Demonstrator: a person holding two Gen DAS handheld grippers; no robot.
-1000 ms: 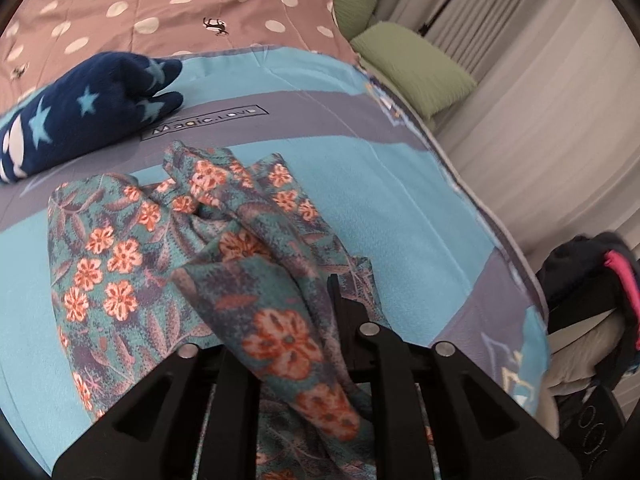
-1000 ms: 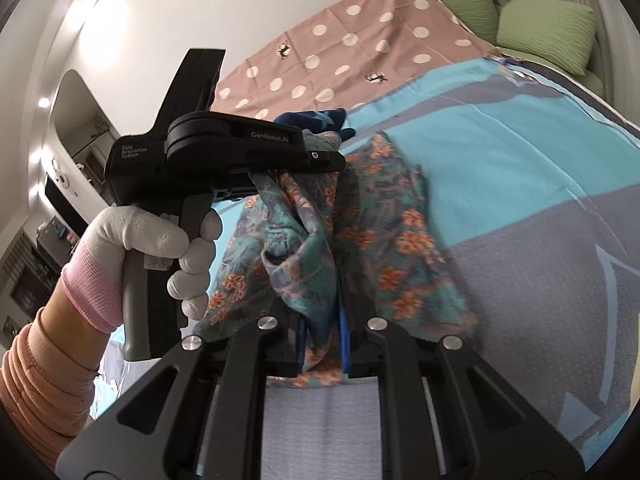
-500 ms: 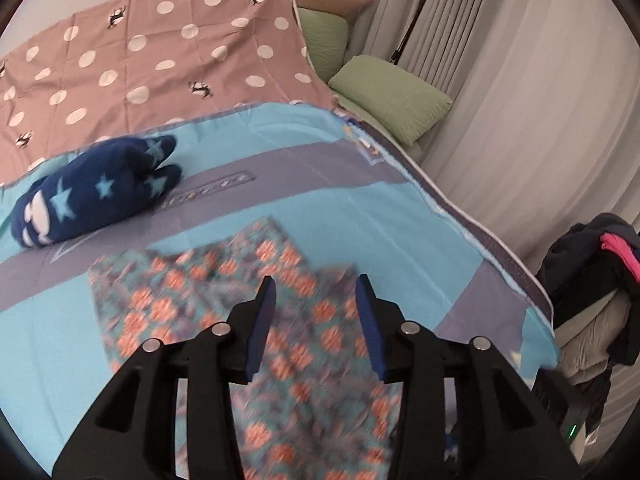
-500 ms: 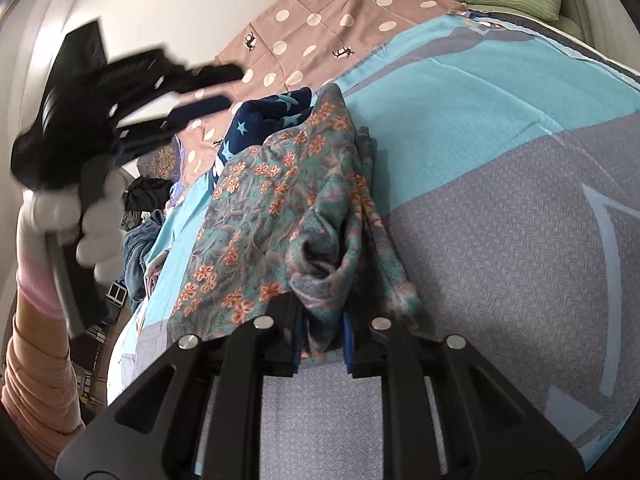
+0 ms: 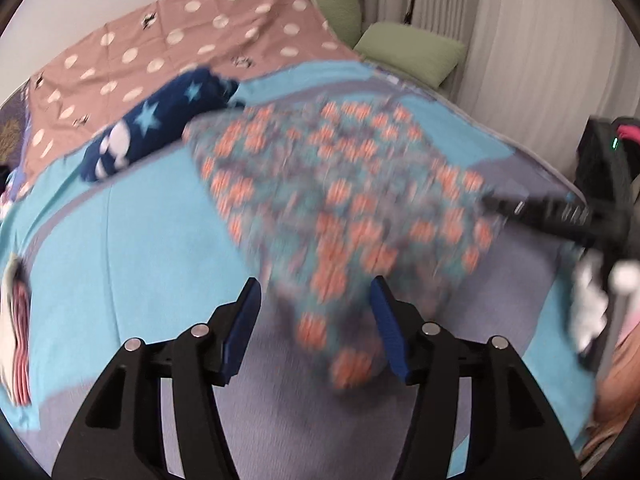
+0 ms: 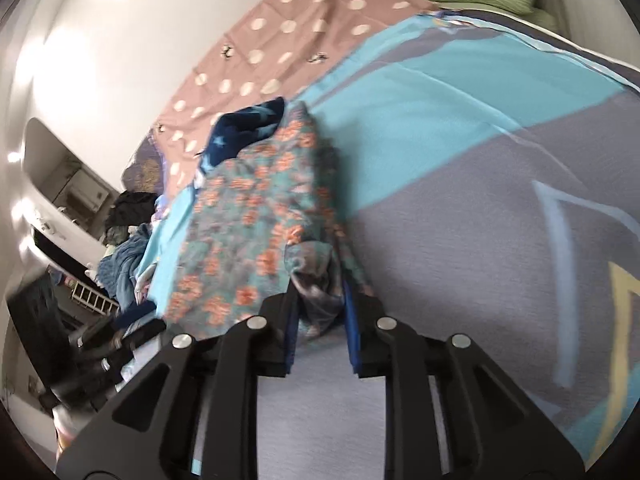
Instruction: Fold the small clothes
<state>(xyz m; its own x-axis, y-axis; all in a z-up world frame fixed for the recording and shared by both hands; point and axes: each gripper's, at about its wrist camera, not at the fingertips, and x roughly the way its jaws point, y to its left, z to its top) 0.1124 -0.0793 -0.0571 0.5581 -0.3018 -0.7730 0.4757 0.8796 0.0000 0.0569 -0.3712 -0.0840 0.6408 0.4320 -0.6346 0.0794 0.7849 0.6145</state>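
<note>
The left gripper (image 5: 316, 308) is standing released, its jaws having just been opening, with a corner of the floral garment (image 5: 340, 184) lying loose between them. The right gripper (image 6: 318, 320) is clenching a bunched fold of that garment's near edge. The garment is lying spread over the teal and grey bedspread (image 5: 132, 232), its far edge touching a navy star-printed cloth (image 5: 160, 128). Bare bedspread is stretching wide to both sides. Green pillows (image 5: 408, 50) are sitting at the bed's far corner, well apart.
</note>
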